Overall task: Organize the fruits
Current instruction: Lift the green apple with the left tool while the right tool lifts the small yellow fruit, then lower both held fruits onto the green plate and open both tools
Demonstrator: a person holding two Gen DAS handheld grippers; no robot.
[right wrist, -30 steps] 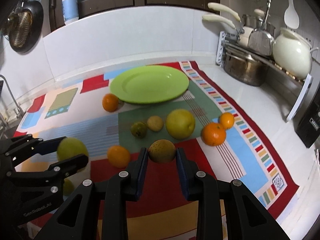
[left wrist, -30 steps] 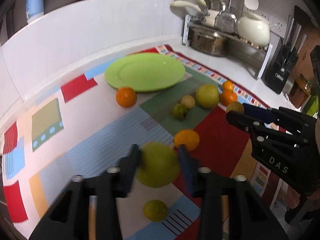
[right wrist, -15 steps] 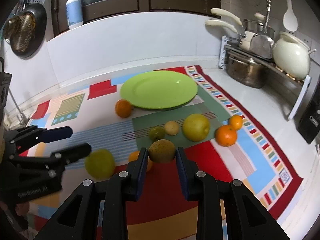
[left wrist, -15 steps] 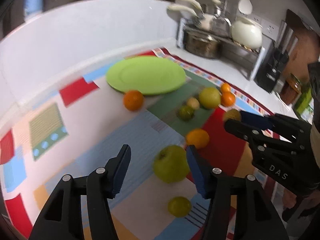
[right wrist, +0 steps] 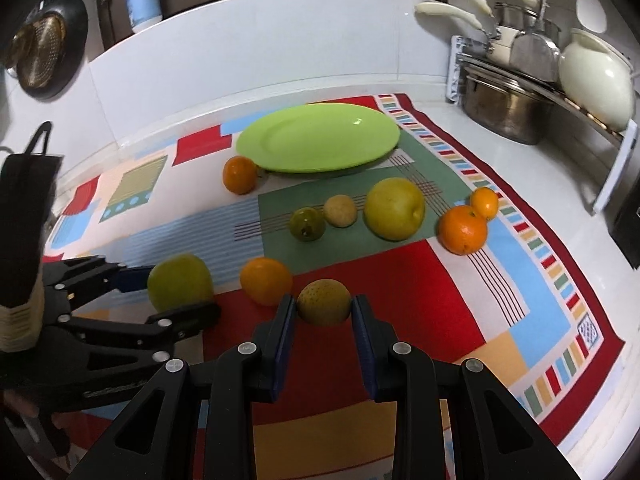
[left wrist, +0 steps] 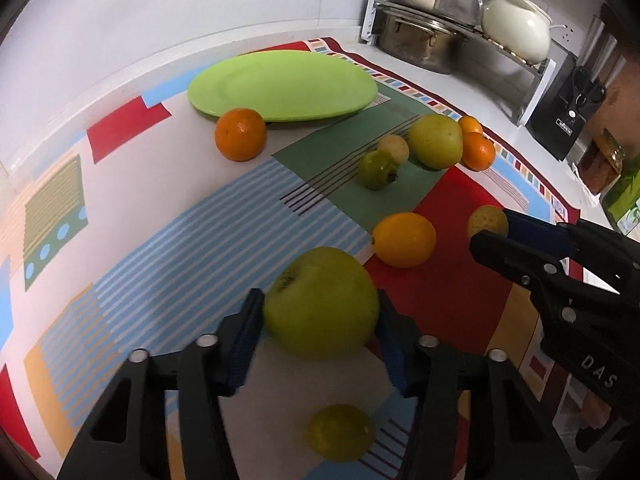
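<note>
My left gripper [left wrist: 320, 312] is shut on a green apple [left wrist: 322, 302], also in the right wrist view [right wrist: 180, 282]. My right gripper [right wrist: 324, 312] is shut on a rough yellow-brown fruit [right wrist: 324, 302], which peeks past its fingers in the left wrist view [left wrist: 486, 220]. An empty green plate [right wrist: 316, 138] lies at the back of the mat. Loose on the mat are an orange [right wrist: 239, 174] by the plate, a yellow-orange fruit [right wrist: 266, 280], a small green fruit [right wrist: 307, 224], a small tan fruit [right wrist: 340, 210], a large yellow fruit [right wrist: 395, 208] and two oranges [right wrist: 463, 229].
A small yellow-green fruit [left wrist: 340, 432] lies below the left gripper. A patterned mat [right wrist: 500, 280] covers the white counter. A steel pot [right wrist: 504, 108], a cream kettle [right wrist: 594, 76] and a dish rack stand at the back right. A white wall runs behind.
The left gripper was shut on the green apple, then stood open with the apple below on the mat, and is now shut on it again. The right gripper kept its fruit.
</note>
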